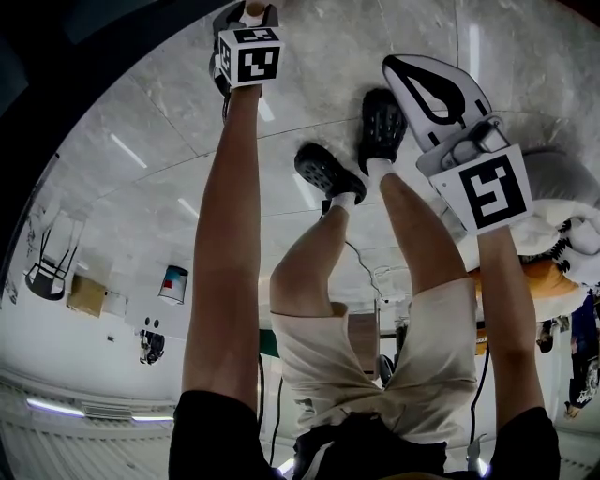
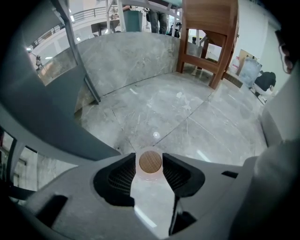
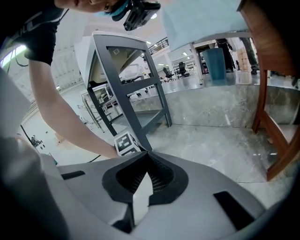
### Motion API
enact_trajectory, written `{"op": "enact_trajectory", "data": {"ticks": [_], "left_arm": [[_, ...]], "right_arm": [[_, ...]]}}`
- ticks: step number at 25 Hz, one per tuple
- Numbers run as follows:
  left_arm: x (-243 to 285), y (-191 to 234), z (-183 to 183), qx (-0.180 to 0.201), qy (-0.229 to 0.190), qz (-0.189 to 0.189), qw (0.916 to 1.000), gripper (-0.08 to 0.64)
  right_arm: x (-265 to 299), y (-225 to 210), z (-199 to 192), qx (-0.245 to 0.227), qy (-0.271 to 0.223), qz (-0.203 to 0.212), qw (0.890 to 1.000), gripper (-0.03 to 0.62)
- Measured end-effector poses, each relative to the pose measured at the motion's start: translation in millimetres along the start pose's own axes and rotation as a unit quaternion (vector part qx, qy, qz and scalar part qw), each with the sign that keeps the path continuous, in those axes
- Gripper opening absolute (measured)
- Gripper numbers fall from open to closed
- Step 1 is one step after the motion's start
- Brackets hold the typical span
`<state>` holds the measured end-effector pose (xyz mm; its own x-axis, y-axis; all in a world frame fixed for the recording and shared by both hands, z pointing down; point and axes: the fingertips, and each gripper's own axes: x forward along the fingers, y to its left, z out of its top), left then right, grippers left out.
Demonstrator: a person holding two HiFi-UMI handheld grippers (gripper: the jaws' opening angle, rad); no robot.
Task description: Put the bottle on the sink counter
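A clear bottle with a round wooden cap (image 2: 150,161) stands upright on the grey marble floor, seen from straight above in the left gripper view. My left gripper (image 2: 150,164) points steeply down over it, its ribbed pads (image 2: 123,176) on either side of the bottle's neck; the jaws stand wide and I see no squeeze. In the head view the left gripper (image 1: 248,14) is at the top edge past its marker cube. My right gripper (image 1: 424,89) hangs beside the person's legs with nothing in it, and its fingertips meet in the right gripper view (image 3: 147,165).
A dark grey metal frame (image 2: 70,51) stands left of the bottle, also in the right gripper view (image 3: 129,89). Wooden furniture legs (image 2: 206,51) rise beyond, one near the right gripper (image 3: 281,140). A low marble wall (image 2: 131,56) runs behind. The person's black shoes (image 1: 328,171) are on the floor.
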<state>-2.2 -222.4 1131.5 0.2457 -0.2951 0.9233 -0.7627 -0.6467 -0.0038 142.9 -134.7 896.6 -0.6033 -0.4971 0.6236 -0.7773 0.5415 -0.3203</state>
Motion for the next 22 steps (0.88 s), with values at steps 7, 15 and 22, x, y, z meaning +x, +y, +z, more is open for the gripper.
{"op": "enact_trajectory", "data": {"ticks": [7, 15, 22], "left_arm": [[-40, -6, 12, 0.009, 0.000, -0.005, 0.9999, 0.169], [-106, -19, 28, 0.009, -0.002, -0.016, 0.9998, 0.169], [-164, -15, 46, -0.004, -0.005, -0.009, 0.9999, 0.169]], "right_arm": [[-24, 14, 21, 0.004, 0.003, -0.008, 1.000, 0.005], [-64, 42, 69, 0.011, -0.013, -0.019, 1.000, 0.005], [-105, 65, 105, 0.010, -0.014, -0.029, 0.999, 0.005]]}}
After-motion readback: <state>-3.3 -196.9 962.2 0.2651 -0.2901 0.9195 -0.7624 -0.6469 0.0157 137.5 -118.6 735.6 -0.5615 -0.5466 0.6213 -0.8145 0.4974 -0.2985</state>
